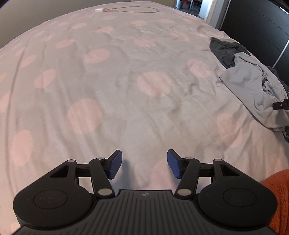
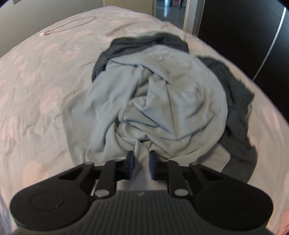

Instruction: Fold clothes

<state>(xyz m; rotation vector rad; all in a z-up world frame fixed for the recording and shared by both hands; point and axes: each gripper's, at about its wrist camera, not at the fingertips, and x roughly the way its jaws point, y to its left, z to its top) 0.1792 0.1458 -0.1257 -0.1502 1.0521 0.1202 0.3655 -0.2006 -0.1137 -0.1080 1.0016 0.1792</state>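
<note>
Laundry heap on the bed, right of centre from my left camera, dead ahead of my right one. Top layer: pale blue garment, soft jersey look, crumpled into a rounded mound with deep folds spiralling toward its near edge; thin darker seam lines cross it. Underneath, a dark grey garment sticks out behind and along the right side, also rumpled, one flat hem near my right gripper.

Right gripper: blue pads pinched on a narrow tuck of the pale blue garment at the mound's near edge, cloth bunched between them. Picture slightly blurred.

Left gripper: jaws standing apart, nothing between them, poised over bare bedcover well to the left of the heap.

Bedcover: pale grey with large pink dots, lightly creased. Thin cable with a small white plug lies at the far edge. Dark wardrobe beyond the bed on the right. Orange sleeve at my lower right corner.
</note>
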